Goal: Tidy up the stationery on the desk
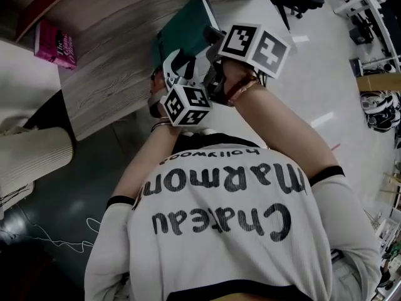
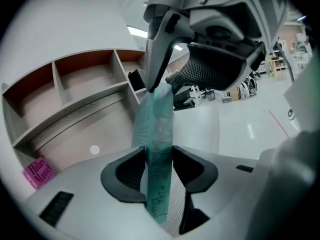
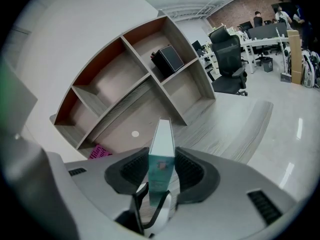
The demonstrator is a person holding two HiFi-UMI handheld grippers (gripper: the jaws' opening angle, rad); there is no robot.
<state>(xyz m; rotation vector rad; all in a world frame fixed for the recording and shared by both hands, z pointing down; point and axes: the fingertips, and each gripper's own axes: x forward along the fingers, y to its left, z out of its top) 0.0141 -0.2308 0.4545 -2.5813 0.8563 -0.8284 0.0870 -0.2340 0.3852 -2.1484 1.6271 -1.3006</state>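
Note:
A teal book (image 1: 186, 31) hangs over the wooden desk (image 1: 103, 80), and both grippers hold it. My left gripper (image 1: 174, 68) is shut on its lower part. In the left gripper view the book (image 2: 156, 129) stands edge-on with both pads of the left gripper (image 2: 159, 160) pressed on its covers. My right gripper (image 1: 210, 42) is shut on the same book a little farther along. In the right gripper view the book (image 3: 162, 151) stands upright between the jaws of the right gripper (image 3: 162, 168). One of the right gripper's fingers (image 2: 156, 54) clasps the book's top.
A pink book (image 1: 55, 44) lies at the desk's far left, also in view as the pink book (image 3: 100, 151). A wooden shelf unit (image 3: 135, 79) stands on the desk with a black box (image 3: 168, 59) in one compartment. An office chair (image 3: 227, 59) stands beyond.

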